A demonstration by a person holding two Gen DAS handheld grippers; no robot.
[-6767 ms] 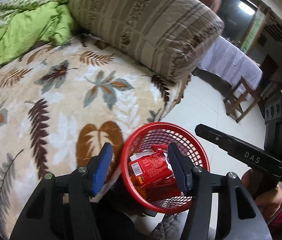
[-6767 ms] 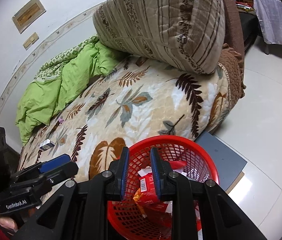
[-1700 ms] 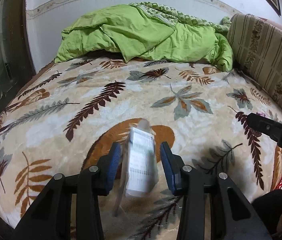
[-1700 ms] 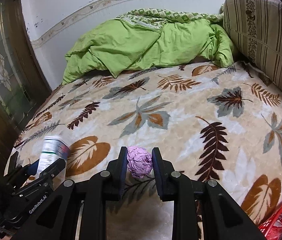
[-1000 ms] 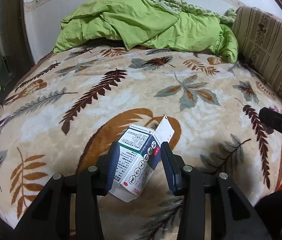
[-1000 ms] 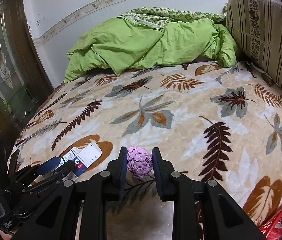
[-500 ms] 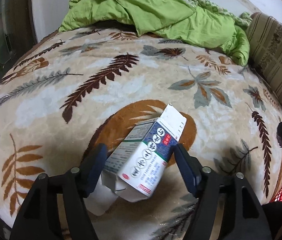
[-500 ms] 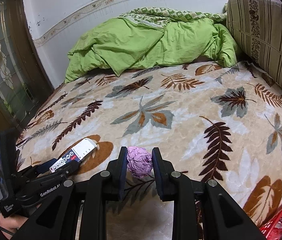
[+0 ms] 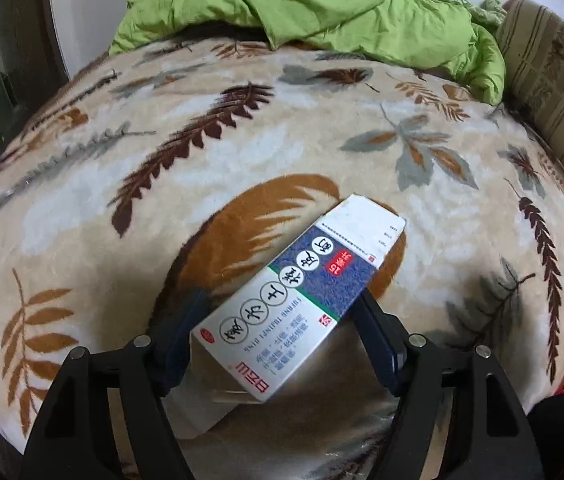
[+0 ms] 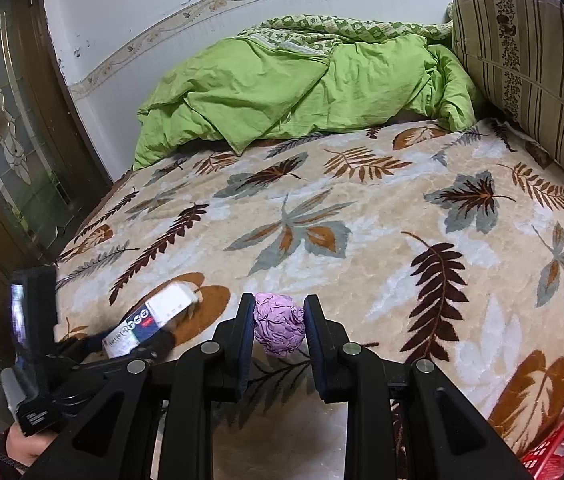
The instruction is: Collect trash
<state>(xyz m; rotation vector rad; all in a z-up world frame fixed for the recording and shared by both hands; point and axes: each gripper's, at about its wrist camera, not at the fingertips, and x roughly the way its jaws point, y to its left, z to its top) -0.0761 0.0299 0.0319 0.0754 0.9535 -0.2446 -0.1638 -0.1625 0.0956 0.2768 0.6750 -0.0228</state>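
Leaf-patterned bed [image 9: 242, 128]: carton [image 9: 301, 300] is straddled by spread left hand-held gripper [image 9: 278, 340], paper ball [image 10: 279, 324] pinched by right hand-held gripper [image 10: 278, 330]; slippage is possible.

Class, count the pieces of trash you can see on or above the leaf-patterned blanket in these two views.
2. A medicine box lies between the left gripper's fingers; a crumpled purple paper ball is pinched in the right gripper. The green quilt could hide more.

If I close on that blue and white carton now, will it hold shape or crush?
The carton will probably dent: its end flap is open, so it looks empty and light. Lying skewed between the left gripper fingers, it may twist on the soft blanket.
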